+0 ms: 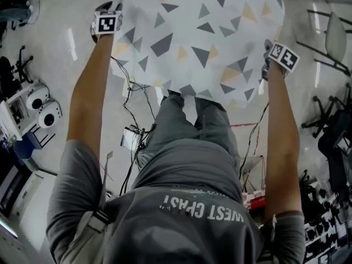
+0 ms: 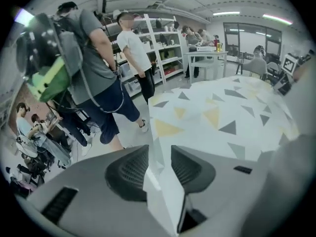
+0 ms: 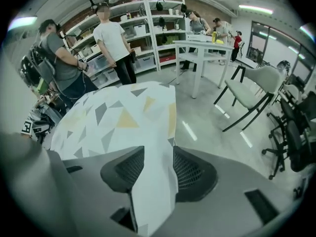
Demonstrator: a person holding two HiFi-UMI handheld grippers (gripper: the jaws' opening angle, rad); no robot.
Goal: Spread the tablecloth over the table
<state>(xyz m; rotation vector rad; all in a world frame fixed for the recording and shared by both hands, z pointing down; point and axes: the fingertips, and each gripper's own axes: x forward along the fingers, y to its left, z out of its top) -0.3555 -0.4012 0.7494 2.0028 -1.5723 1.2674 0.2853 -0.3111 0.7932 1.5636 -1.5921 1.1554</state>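
Head view: patterned tablecloth [image 1: 203, 37] lay spread across the upper frame. Only the gripper views showed jaws: left gripper [image 2: 159, 154] and right gripper [image 3: 157, 154] both released, cloth edge loose between them. Shelves [image 3: 165, 31] stood behind, contents unclear.

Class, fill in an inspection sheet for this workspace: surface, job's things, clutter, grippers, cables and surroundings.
Surface: the table is hidden under the cloth; only pale floor shows around it.
Job's things: tablecloth, white with grey and yellow triangles, spread wide between the two grippers.
Clutter: two round white devices at the left edge of the head view.
Grippers: left gripper and right gripper each have their jaws apart, with the cloth's edge between them.
Cables: black cables trail over the floor below the cloth's near edge.
Surroundings: shelving, a white table, a chair, people standing.
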